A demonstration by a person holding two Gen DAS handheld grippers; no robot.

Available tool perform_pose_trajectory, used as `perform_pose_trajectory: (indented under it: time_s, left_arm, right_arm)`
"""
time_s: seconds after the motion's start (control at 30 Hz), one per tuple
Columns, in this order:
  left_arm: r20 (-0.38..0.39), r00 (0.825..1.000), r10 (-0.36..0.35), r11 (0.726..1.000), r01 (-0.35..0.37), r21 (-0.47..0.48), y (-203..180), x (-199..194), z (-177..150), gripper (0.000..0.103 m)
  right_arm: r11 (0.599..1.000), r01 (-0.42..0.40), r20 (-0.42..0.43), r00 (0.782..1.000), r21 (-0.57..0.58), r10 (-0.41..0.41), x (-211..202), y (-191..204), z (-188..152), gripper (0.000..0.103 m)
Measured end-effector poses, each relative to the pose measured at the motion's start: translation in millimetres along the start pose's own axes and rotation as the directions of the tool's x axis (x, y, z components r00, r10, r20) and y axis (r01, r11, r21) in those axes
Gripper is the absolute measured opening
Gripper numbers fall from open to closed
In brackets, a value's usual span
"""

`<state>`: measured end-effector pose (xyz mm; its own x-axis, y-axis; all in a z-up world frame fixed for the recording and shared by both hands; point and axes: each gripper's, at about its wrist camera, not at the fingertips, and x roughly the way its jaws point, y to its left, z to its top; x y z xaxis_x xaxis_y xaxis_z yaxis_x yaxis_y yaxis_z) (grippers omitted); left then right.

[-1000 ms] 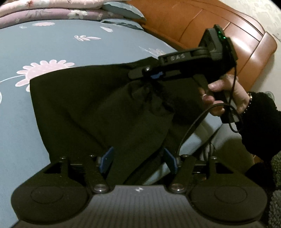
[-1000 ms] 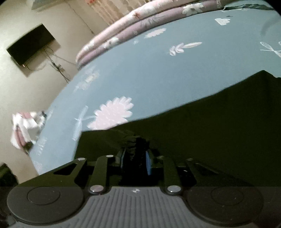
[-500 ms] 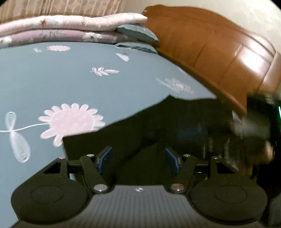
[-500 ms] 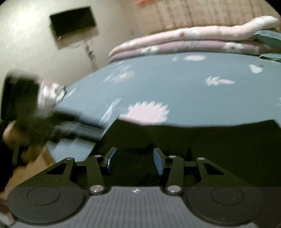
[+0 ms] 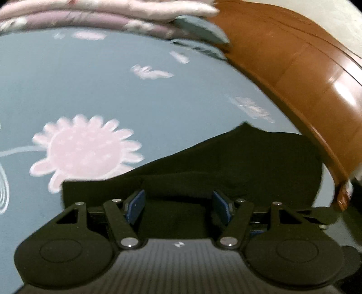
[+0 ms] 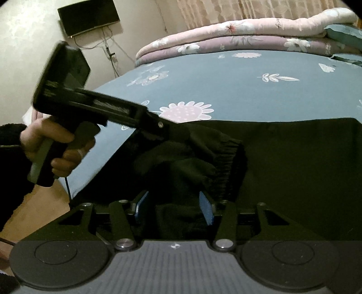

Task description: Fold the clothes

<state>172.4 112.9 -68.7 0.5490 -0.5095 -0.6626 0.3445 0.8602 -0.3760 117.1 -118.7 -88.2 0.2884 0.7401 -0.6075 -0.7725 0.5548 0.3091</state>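
On the blue floral bedsheet [image 6: 226,90] a black garment [image 6: 294,169] lay spread, its far edge running just below a large pink flower print [image 6: 187,110]. Part of the cloth was bunched up near the middle of the right wrist view, where a ribbed cuff or hem [image 6: 228,162] stood raised above the flatter fabric.

The right gripper [image 6: 173,208] had its blue-padded fingers [image 6: 141,204] set well apart, with dark cloth lying in the gap between them but neither pad pressing on it. The left gripper [image 5: 178,207] was likewise spread wide over the near edge of the black garment [image 5: 226,162], nothing pinched between its pads. Seen from the right wrist camera, the left gripper [image 6: 176,130] reached in from the left, its tip meeting the raised bunch of fabric; from that angle I could not tell whether it touched the cloth. A person's hand [image 6: 49,144], in a dark fuzzy sleeve [image 6: 9,140], gripped its handle.

Beyond the garment, folded pink and lilac quilts [image 6: 237,36] were stacked at the far side of the bed, with a teal pillow [image 6: 344,31] beside them. A wooden headboard [image 5: 294,67] curved along the right of the left wrist view. A dark flat screen [image 6: 88,17] hung on the wall, cables trailing beneath it.
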Motion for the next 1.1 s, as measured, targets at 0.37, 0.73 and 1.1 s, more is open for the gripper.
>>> perform_pose_trajectory:
  time_s: [0.37, 0.73, 1.1]
  left_arm:
    - [-0.044, 0.998, 0.044, 0.999, -0.044, 0.014, -13.1, 27.5, 6.3, 0.066]
    - [-0.013, 0.993, 0.116, 0.993, -0.116, -0.012, 9.9, 0.1, 4.1, 0.066]
    - [0.005, 0.987, 0.163, 0.983, -0.163, -0.080, 41.5, 0.4, 4.6, 0.067]
  right_arm:
    - [0.999, -0.022, 0.012, 1.000, 0.035, 0.022, 0.1, 1.0, -2.6, 0.064]
    - [0.999, -0.018, 0.014, 1.000, 0.030, 0.017, -0.9, 4.3, -3.4, 0.068]
    - [1.000, -0.010, 0.010, 1.000, 0.015, 0.010, -1.1, 6.0, -3.0, 0.070]
